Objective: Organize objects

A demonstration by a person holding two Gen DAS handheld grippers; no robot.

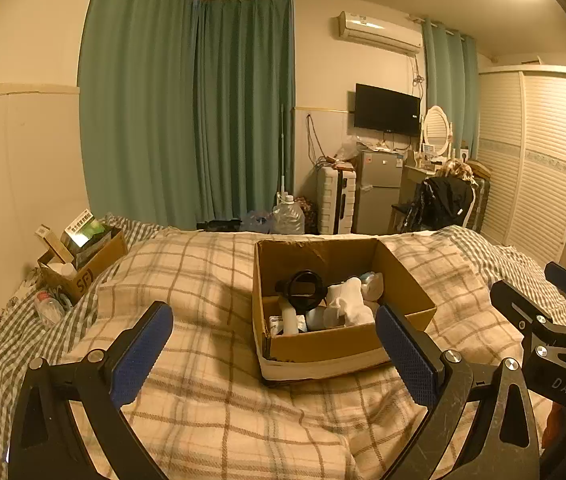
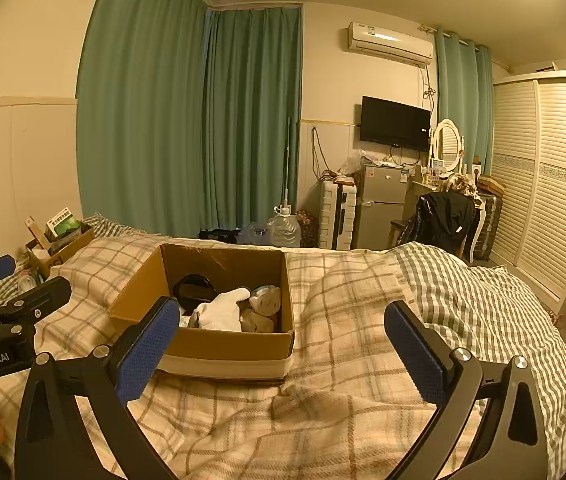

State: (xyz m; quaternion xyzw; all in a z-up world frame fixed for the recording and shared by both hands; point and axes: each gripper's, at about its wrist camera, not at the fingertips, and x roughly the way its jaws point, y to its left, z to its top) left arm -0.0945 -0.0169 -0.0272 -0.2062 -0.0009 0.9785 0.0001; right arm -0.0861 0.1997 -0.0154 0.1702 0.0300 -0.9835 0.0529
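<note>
Home bedroom: bed w/ plaid blanket, wardrobe, wall TV.

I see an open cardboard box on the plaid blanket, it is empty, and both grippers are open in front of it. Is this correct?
Not quite: the box is not empty. The left wrist view shows a black round thing, white cloth and small bottles inside. The rest holds: it sits open on the plaid blanket, and the left gripper and right gripper are both open before it.
</note>
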